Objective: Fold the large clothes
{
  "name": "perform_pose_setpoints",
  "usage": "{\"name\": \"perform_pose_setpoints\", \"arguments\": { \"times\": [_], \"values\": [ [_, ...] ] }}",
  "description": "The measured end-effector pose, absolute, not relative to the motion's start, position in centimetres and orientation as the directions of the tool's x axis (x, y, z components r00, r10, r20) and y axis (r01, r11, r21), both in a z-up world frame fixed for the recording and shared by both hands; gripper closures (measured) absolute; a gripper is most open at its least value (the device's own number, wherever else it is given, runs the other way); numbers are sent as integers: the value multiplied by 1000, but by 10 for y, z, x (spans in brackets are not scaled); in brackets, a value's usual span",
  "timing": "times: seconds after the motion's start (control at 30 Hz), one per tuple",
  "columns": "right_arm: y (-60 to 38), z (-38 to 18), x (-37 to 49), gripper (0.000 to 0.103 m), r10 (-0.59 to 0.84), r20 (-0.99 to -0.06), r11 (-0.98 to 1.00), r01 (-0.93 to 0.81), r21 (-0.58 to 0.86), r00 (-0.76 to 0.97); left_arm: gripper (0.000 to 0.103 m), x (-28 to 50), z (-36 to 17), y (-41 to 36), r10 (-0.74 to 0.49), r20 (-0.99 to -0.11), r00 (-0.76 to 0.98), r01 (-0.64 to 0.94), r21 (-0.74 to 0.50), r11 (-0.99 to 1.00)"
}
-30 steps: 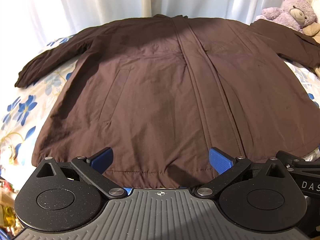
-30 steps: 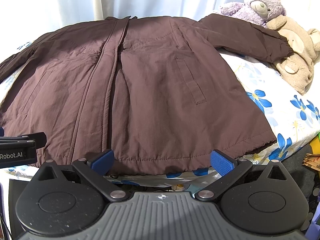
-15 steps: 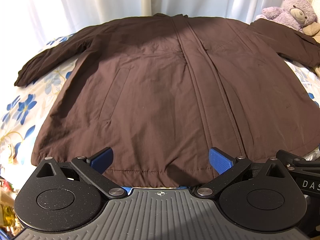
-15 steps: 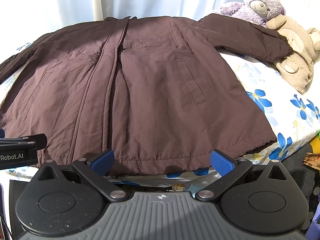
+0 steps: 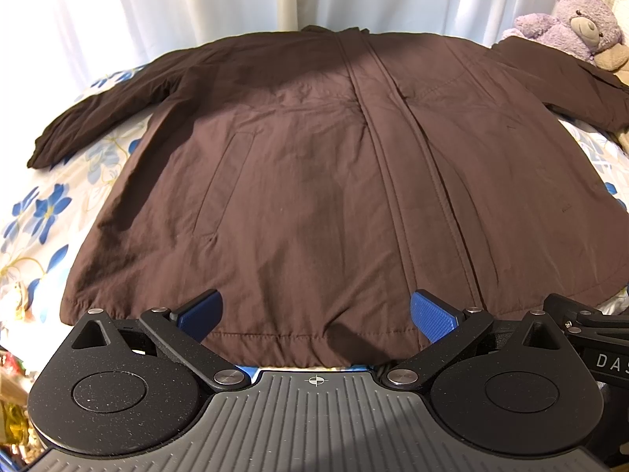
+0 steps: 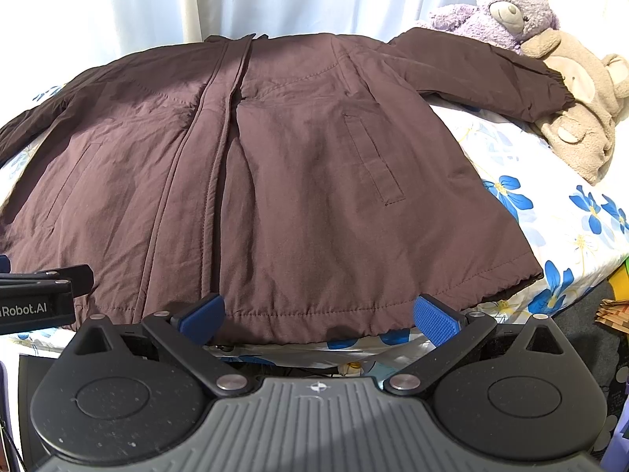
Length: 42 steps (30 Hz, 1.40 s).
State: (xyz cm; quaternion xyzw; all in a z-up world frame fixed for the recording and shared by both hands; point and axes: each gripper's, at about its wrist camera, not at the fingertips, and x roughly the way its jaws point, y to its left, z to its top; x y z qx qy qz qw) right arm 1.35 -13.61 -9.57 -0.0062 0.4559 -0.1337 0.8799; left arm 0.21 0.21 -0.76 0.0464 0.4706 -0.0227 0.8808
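Jacket (image 5: 314,181) spread flat, front up, on the floral sheet (image 5: 43,212), filling mid-frame in both views.

My left gripper (image 5: 314,314) and right gripper (image 6: 318,316) hover level at the hem, blue ribbed pads (image 5: 430,314) spread wide, grasping nothing. Its brown fabric is matte and lightly creased, with a stitched placket and a welt pocket (image 6: 373,161). Nothing has shifted since a second ago. A purple teddy (image 6: 495,8) and a beige plush (image 6: 582,110) sit upper right, touching the sleeve cuff.

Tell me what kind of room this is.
Most likely a bedroom: the brown jacket lies spread on a bed with a blue-flowered sheet, a purple teddy bear sits beside it, and white curtains hang behind.
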Motion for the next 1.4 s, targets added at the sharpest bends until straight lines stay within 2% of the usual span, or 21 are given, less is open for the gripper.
{"name": "perform_pose_setpoints", "arguments": {
  "times": [0.87, 1.17, 1.27, 1.33, 1.4],
  "values": [
    [-136, -97, 14, 1, -235, -800, 965, 230, -125, 551, 0, 2, -7, 4, 2, -833, 553, 83, 57, 995],
    [-148, -94, 19, 1, -142, -779, 975, 220, -5, 611, 0, 12, -6, 7, 8, -827, 562, 63, 53, 997],
    [-162, -89, 23, 1, -66, -723, 979, 186, 87, 688, 0, 25, -5, 9, 15, -823, 568, 37, 43, 998],
    [-181, -82, 24, 1, -45, -631, 969, 188, 162, 774, 0, 38, -4, 12, 11, -819, 573, 14, 23, 1000],
    [-204, -74, 25, 1, -48, -461, 954, 177, 241, 886, 0, 53, -4, 17, 15, -810, 586, -26, 0, 1000]
  ]
}}
